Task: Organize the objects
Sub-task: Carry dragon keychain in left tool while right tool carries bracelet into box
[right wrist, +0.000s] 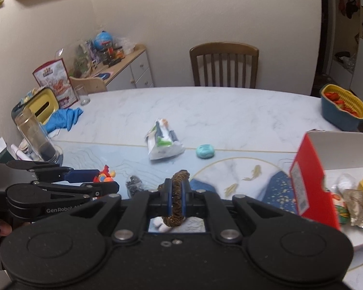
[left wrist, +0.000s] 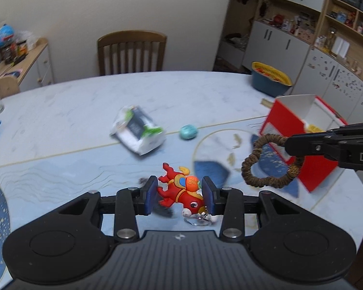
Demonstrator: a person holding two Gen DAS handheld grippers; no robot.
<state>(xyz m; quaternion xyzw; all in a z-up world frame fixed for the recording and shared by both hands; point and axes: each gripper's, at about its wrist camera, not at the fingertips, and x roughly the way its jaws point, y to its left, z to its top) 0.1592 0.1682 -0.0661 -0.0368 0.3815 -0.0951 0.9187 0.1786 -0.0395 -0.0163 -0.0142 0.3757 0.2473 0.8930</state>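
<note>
Left wrist view: left gripper clamps the toy; right gripper pinches the scrunchie. Best carry both right, over the red box, before letting go.

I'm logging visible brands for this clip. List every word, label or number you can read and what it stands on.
"GenRobot", then cut off: white lettering on the left gripper body, in the right wrist view.
"DA", cut off at the frame edge: on the right gripper body, in the left wrist view.
Label on the red box: too blurred to read.
Red-and-white bag print: too small to read.
White packet print: blurred.
</note>
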